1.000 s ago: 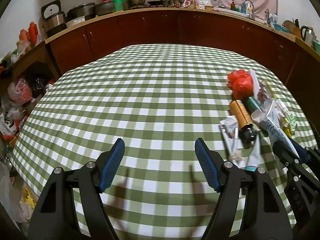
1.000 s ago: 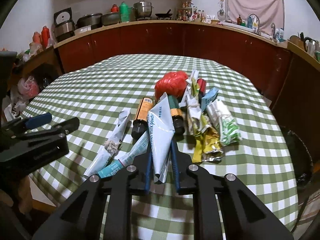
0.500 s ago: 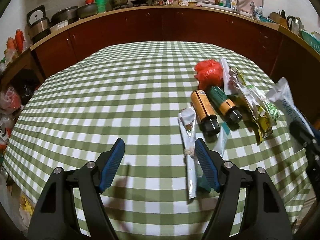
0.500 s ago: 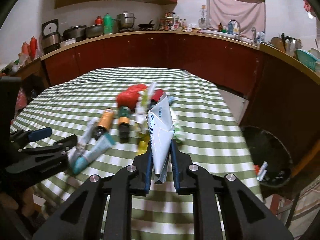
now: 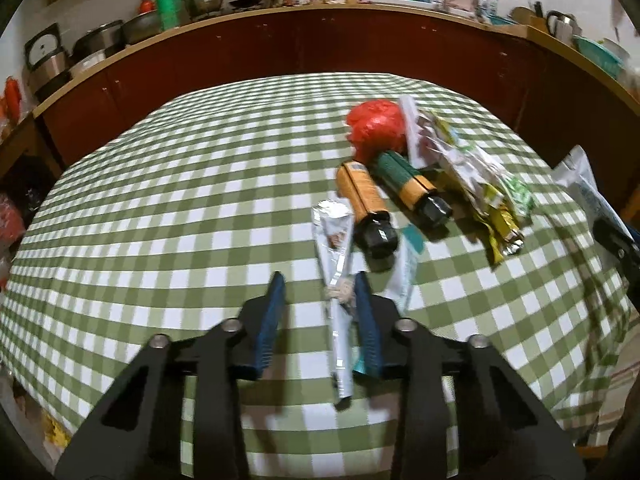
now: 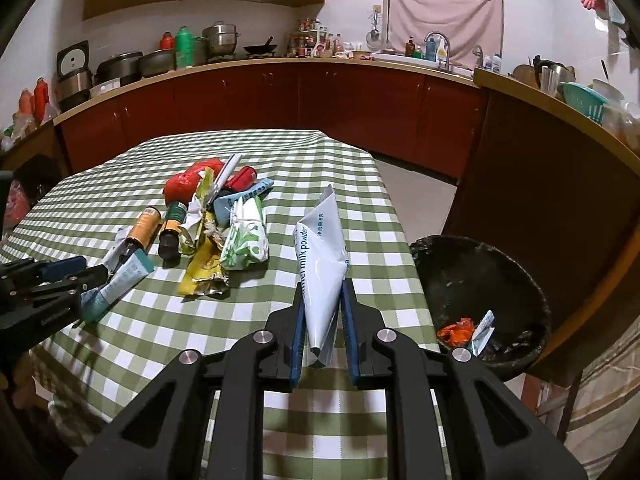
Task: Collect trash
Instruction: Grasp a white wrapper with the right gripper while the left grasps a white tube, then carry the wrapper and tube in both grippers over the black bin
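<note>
My right gripper (image 6: 321,285) is shut on a white milk powder pouch (image 6: 322,250) and holds it above the table's right edge, left of the black trash bin (image 6: 480,304). My left gripper (image 5: 319,284) is part closed around a long silver wrapper (image 5: 336,248) lying on the green checked tablecloth (image 5: 180,200); its jaws still stand apart, the wrapper against the right one. Beyond lie an orange bottle (image 5: 364,204), a green bottle (image 5: 408,184), a red bag (image 5: 376,124) and crumpled wrappers (image 5: 480,176).
The bin on the floor at the table's right holds an orange scrap (image 6: 456,330) and a small packet. A teal tube (image 6: 120,284) lies by the left gripper. Dark red kitchen cabinets (image 6: 320,108) with pots ring the room. A wooden counter (image 6: 560,184) stands behind the bin.
My left gripper has moved forward over the silver wrapper and narrowed its jaws around it. My right gripper has carried the milk powder pouch to the right, closer to the bin.
</note>
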A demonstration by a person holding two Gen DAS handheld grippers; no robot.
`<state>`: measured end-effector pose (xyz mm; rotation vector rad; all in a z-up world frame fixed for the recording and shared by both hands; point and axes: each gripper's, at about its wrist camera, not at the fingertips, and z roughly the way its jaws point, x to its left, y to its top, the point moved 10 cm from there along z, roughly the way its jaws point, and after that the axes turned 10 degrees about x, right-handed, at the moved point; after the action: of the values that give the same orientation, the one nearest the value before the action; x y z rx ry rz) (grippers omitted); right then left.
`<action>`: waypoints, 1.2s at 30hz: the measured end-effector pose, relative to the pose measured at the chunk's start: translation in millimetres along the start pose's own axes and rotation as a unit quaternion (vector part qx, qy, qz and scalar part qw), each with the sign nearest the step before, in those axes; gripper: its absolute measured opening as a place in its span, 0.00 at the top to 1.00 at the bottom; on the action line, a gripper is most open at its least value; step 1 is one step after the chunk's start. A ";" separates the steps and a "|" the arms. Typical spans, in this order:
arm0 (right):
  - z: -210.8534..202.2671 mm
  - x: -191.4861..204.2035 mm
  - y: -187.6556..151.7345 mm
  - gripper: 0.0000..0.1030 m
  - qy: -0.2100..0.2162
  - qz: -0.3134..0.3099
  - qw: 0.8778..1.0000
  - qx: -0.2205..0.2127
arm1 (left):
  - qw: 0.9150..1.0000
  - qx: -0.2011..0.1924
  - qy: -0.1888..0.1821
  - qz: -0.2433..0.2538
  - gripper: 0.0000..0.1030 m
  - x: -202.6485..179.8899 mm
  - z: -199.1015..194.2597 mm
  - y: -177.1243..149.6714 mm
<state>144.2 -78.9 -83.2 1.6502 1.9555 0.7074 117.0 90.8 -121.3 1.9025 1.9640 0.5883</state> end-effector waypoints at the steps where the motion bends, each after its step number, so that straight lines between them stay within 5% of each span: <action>1: 0.3 -1.1 -0.6 0.83 0.000 0.000 1.000 0.000 | 1.000 0.007 -0.005 0.001 0.83 -1.7 2.8 -2.0; 19: -3.3 -21.5 -0.6 0.83 -0.016 0.017 1.000 -0.009 | 0.998 -0.056 -0.022 -0.009 0.87 -6.5 -43.9 15.2; 26: -11.5 -61.3 6.2 0.83 -0.045 0.045 0.998 -0.022 | 0.994 -0.093 -0.056 0.028 0.88 -59.4 -66.1 46.1; 36: -15.3 -134.4 8.3 0.83 -0.090 0.093 0.991 -0.027 | 0.985 -0.095 -0.107 0.096 0.87 -172.2 -50.4 79.2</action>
<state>161.2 -211.7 -61.9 1.8113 1.6599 0.6482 166.2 -82.6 -44.2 1.9576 1.5465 0.5735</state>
